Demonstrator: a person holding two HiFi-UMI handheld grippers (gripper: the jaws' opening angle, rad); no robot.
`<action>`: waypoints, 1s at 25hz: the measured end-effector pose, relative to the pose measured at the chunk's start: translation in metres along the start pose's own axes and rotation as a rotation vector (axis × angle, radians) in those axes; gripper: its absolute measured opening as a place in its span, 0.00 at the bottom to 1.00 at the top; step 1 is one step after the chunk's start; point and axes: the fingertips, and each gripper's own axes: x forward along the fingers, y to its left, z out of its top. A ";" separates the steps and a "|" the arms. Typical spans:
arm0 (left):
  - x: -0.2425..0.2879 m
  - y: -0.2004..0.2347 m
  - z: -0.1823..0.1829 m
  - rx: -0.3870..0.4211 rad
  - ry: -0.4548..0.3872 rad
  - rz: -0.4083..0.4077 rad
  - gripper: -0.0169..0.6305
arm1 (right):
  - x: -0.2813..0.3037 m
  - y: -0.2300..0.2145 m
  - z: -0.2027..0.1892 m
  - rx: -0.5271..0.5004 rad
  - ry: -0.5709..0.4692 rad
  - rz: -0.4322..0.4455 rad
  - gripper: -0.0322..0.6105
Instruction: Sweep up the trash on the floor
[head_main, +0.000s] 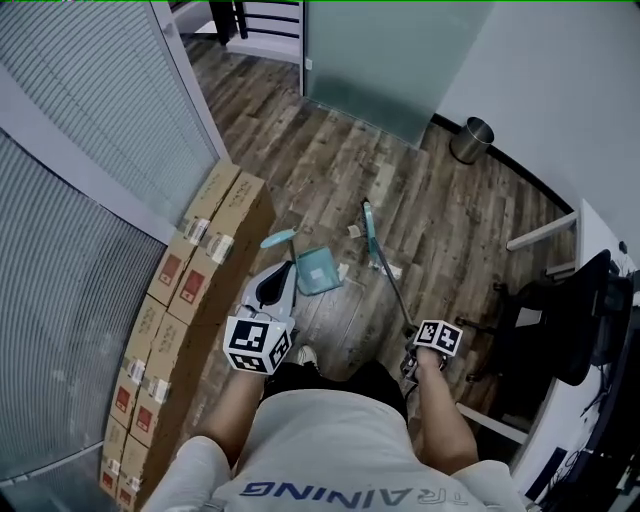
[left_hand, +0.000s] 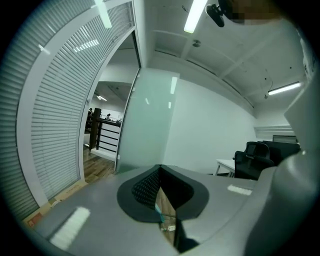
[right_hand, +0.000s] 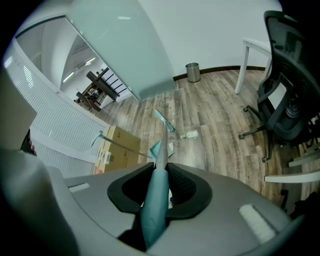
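- Jaws of the right gripper clamp the broom — its handle runs far-left to the head, with a paper scrap just right and the dustpan left.
- Jaws of the left gripper are pressed together — nothing held.

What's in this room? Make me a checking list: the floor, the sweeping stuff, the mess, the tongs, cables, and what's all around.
Surface: wood floor; paper scraps lie near the broom head.
Job's things: broom; teal dustpan on the floor near it.
Clutter: boxes stacked along the blinds; bin by the far wall.
Grippers: right tongs shut on the broom handle; left tongs shut, nothing seen held.
Cables: nothing seen.
Surroundings: blinds, black chair, white desk.
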 end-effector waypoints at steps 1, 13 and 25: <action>0.005 0.004 -0.001 -0.006 0.006 0.003 0.03 | 0.004 0.004 0.004 -0.005 0.007 0.002 0.21; 0.091 0.015 -0.002 0.002 0.058 0.104 0.03 | 0.058 0.000 0.093 -0.074 0.101 0.022 0.21; 0.140 0.053 -0.071 -0.044 0.222 0.220 0.03 | 0.103 -0.004 0.142 -0.172 0.214 0.021 0.21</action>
